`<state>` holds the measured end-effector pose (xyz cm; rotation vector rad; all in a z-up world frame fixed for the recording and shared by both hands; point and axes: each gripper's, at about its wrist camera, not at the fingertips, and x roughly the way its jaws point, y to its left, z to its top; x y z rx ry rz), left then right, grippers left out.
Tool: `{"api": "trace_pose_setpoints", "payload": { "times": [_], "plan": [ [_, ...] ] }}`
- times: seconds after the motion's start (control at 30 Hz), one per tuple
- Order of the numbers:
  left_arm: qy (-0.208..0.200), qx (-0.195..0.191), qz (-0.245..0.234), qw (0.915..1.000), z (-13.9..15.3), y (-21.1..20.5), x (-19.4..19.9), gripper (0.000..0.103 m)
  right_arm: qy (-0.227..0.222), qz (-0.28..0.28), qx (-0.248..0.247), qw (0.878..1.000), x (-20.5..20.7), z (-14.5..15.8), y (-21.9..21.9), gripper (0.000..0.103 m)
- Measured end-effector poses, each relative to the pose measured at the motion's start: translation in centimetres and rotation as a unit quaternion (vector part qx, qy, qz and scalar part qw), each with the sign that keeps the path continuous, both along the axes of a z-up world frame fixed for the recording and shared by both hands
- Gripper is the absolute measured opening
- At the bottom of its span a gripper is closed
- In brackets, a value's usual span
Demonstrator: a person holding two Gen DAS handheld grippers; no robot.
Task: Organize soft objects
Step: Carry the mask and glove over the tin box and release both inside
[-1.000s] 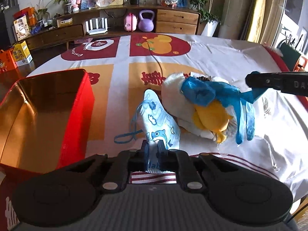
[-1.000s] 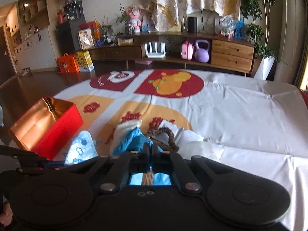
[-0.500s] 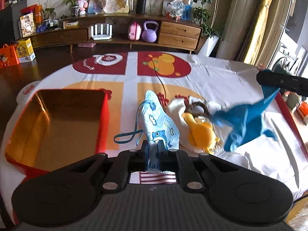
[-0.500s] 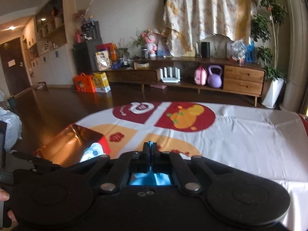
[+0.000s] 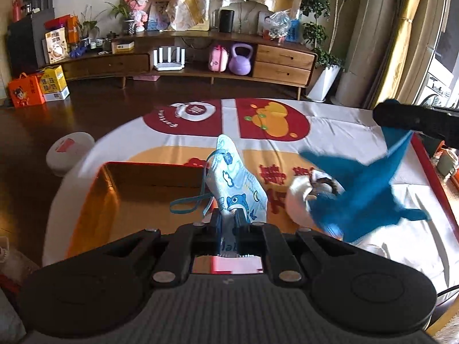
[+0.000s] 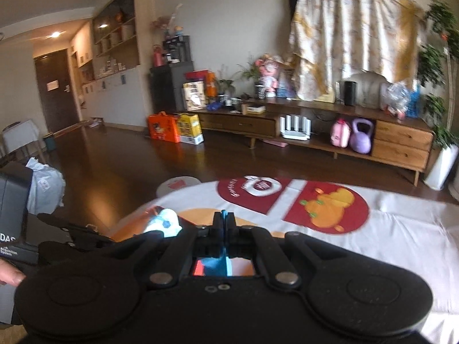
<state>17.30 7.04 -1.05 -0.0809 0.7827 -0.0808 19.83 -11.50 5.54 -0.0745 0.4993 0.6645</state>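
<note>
Left wrist view: the left gripper [image 5: 228,218] jaws pinch a limp printed mask [image 5: 235,183] by its edge, above the red box [image 5: 97,189]; right wrist view: the right gripper [image 6: 223,223] jaws clamp a floppy, light blue cloth [image 6: 215,266].

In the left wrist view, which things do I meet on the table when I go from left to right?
Red box → printed face mask held in the left gripper → white soft item → blue cloth hanging from the right gripper.
</note>
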Motion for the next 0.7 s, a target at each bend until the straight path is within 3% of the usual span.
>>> {"api": "trace_pose_setpoints", "payload": {
  "times": [0.37, 0.7],
  "plan": [
    [0.01, 0.017, 0.04, 0.999, -0.1, 5.6, 0.9, 0.009, -0.003, 0.049, -0.006, 0.999, 2.2, 1.1, 8.1, 0.001],
    [0.037, 0.03, 0.073, 0.9962, -2.4, 10.2, 1.7, 0.009, 0.022, 0.082, -0.012, 0.996, 3.5, -0.7, 13.8, 0.001]
  ]
}}
